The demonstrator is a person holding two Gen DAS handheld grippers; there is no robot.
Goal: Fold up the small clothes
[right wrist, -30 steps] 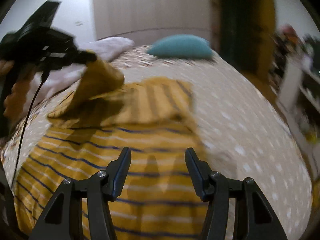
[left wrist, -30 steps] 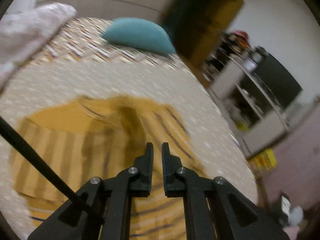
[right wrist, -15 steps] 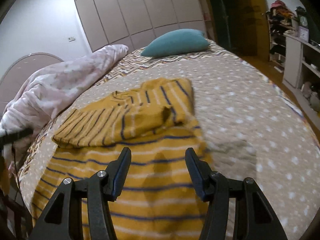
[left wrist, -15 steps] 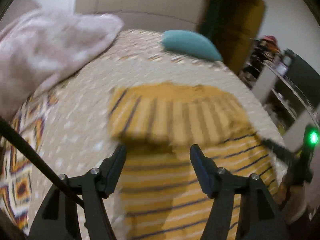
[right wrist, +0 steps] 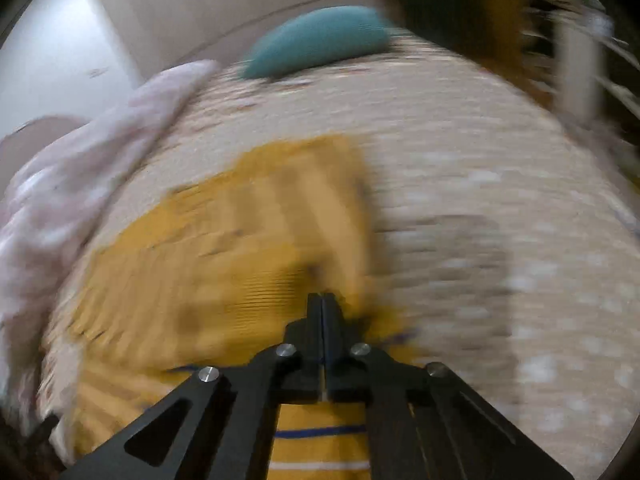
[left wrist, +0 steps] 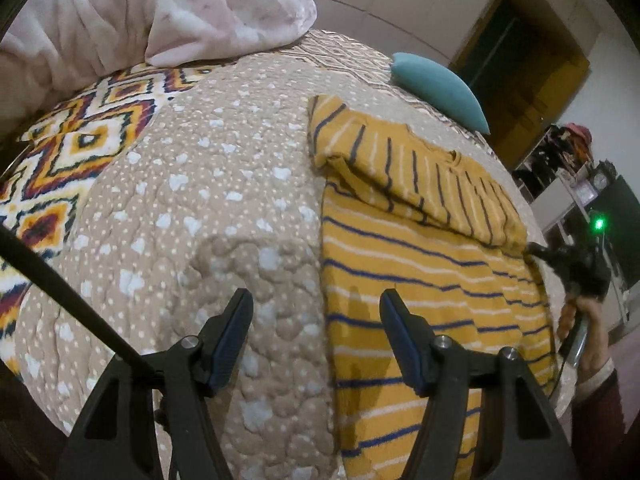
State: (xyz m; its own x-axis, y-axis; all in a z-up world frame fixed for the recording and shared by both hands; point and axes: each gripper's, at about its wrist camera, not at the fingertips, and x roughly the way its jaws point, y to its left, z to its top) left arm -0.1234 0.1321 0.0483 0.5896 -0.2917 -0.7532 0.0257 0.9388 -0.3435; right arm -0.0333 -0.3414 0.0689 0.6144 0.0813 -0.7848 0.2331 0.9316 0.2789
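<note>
A mustard-yellow shirt with blue and white stripes (left wrist: 432, 276) lies flat on the bed, a sleeve folded across its top. My left gripper (left wrist: 316, 332) is open and empty, above the shirt's left edge. In the left wrist view my right gripper (left wrist: 536, 249) touches the shirt's right edge at the folded sleeve's end. In the blurred right wrist view my right gripper (right wrist: 322, 300) has its jaws together on the yellow shirt (right wrist: 224, 248) near its right edge.
The bed has a beige dotted quilt (left wrist: 208, 216) and a patterned blanket (left wrist: 72, 148) at left. A pink blanket (left wrist: 152, 12) is heaped at the far left. A teal pillow (left wrist: 436, 88) lies beyond the shirt. Shelves (left wrist: 576, 184) stand at right.
My left gripper let go of the sleeve, opened and drew back to the shirt's left edge. My right gripper moved forward and shut on the shirt's right side.
</note>
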